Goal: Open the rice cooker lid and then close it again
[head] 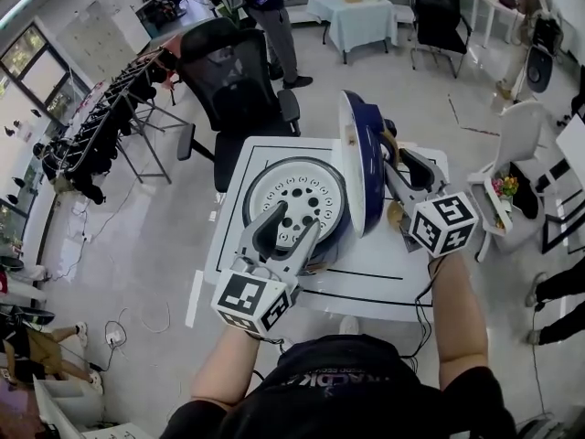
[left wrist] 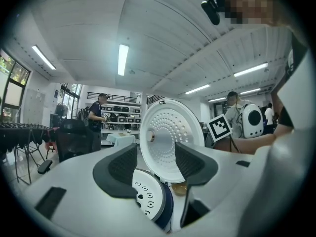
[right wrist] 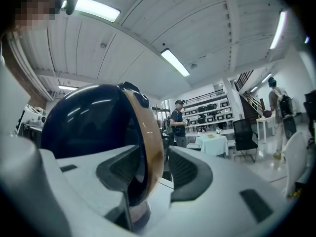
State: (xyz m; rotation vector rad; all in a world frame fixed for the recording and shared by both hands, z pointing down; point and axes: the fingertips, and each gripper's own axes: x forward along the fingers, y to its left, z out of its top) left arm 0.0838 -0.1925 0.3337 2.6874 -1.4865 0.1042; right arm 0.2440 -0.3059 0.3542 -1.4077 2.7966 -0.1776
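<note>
**Open cooker, both tools at rest.** Beneath the rice cooker (head: 302, 186) we see a white table (head: 384, 273). The cooker's dark blue lid (head: 352, 163) stands upright at the cooker's right edge, with its white perforated face turned toward the pot. The left gripper (head: 294, 219) hovers over the cooker's near rim, jaws apart with nothing gripped. The right gripper (head: 395, 154) is just right of the cooker, jaws apart astride the lid's gold rim, unclamped.

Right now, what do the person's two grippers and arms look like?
The left gripper and right gripper are pale grey plastic forks, with dark textured pads on the inner side of the jaws. Each carries a cube with black-and-white square markers. The person wears a black short-sleeved top; the forearms are uncovered.
</note>
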